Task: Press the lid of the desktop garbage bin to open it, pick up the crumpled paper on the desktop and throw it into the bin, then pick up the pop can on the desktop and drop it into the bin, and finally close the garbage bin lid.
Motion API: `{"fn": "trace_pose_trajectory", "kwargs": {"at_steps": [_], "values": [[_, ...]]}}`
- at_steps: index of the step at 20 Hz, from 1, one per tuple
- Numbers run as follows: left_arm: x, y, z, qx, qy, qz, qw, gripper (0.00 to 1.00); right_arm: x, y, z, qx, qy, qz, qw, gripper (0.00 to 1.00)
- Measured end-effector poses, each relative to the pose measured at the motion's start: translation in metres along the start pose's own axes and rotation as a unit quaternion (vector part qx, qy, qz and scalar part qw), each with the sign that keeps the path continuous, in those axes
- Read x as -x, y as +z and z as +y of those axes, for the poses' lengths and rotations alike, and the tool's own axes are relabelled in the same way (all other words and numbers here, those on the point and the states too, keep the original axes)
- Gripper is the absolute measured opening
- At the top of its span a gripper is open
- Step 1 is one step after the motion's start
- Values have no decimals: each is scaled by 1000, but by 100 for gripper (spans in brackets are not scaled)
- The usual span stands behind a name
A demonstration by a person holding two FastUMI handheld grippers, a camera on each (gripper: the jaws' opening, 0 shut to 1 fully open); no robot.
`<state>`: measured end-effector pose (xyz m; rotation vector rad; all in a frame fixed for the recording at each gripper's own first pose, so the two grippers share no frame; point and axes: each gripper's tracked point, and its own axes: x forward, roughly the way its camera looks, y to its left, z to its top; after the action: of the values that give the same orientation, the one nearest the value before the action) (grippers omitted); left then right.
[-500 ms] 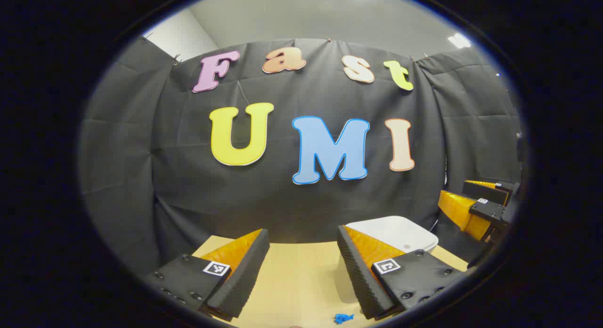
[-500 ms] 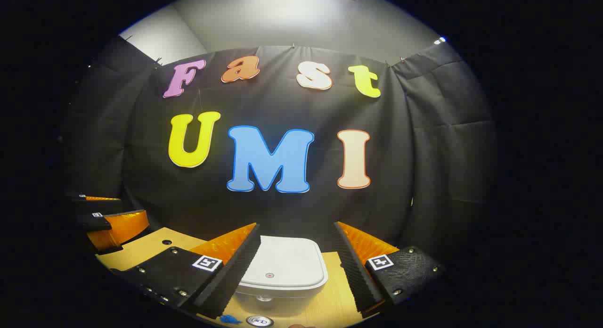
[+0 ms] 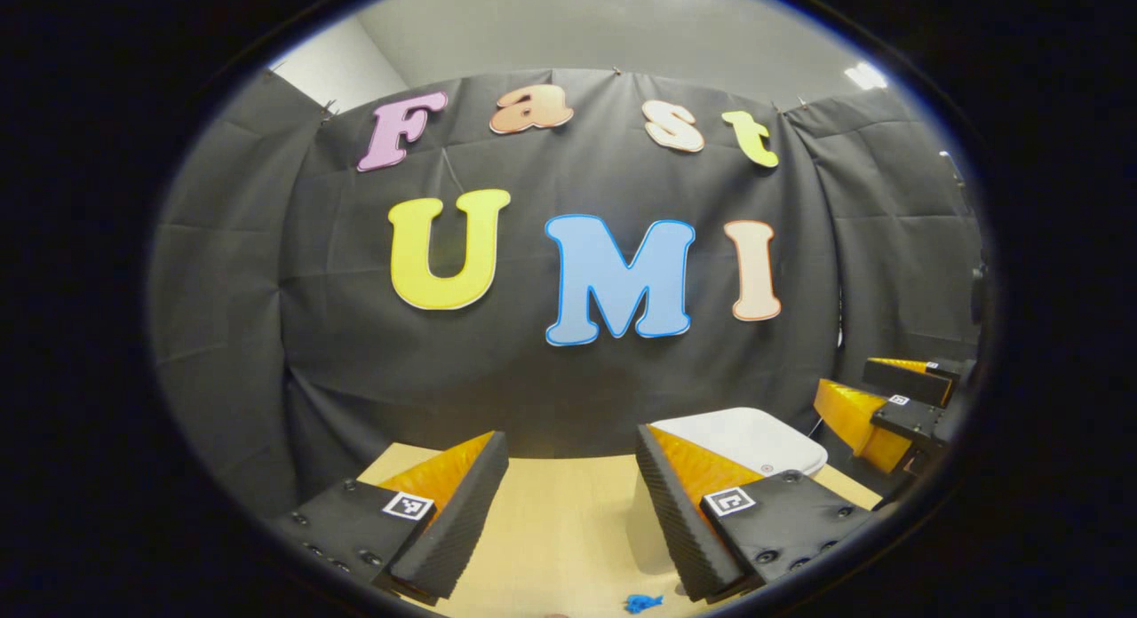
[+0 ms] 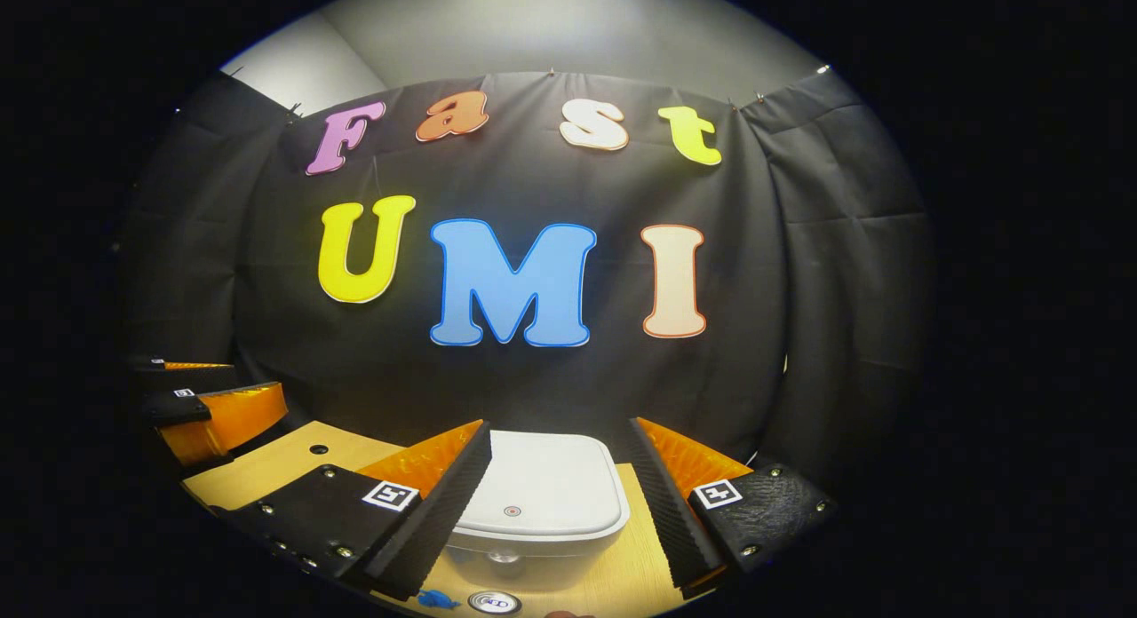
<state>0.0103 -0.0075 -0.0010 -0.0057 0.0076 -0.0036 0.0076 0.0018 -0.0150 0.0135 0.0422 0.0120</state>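
The white garbage bin (image 4: 537, 511) stands on the wooden desk with its lid (image 4: 544, 489) down, straight ahead between the fingers of my right gripper (image 4: 560, 503), which is open above and in front of it. The top of a pop can (image 4: 495, 602) shows at the bottom edge, before the bin. In the left gripper view the bin (image 3: 755, 440) sits to the right behind one finger of my left gripper (image 3: 568, 503), open over bare desk. The right gripper (image 3: 888, 405) hangs at the far right there; the left gripper (image 4: 213, 414) shows at the far left of the right gripper view.
A small blue scrap (image 3: 644, 602) lies on the desk near the front, also the blue scrap (image 4: 435, 598) beside the can. A dark round hole (image 4: 318, 449) marks the desk at the left. The black cloth wall closes off the back.
My right gripper has come a little closer to the bin, which looks slightly larger. The left gripper has barely shifted.
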Motion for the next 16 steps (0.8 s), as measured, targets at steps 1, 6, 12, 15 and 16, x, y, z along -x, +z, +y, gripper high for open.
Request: {"fn": "trace_pose_trajectory", "kwargs": {"at_steps": [1, 6, 12, 15, 16], "values": [[-1, -1, 0, 0, 0, 0, 1000, 95, 0, -1, 0, 0, 0, 2, 1000, 97], [-3, -2, -4, 5, 1, 2, 1000, 95, -2, -9, -2, -6, 3, 15, 1000, 97], [-2, -3, 0, 3, 8, 1, 1000, 95, -6, -17, 3, -2, 13, 27, 1000, 100], [-4, -1, 0, -1, 10, 0, 1000, 94, -12, -24, 5, 3, 17, 37, 999, 97], [-4, -1, 0, -2, 11, 0, 1000, 94, -13, -26, 5, 4, 15, 41, 999, 96]]}}
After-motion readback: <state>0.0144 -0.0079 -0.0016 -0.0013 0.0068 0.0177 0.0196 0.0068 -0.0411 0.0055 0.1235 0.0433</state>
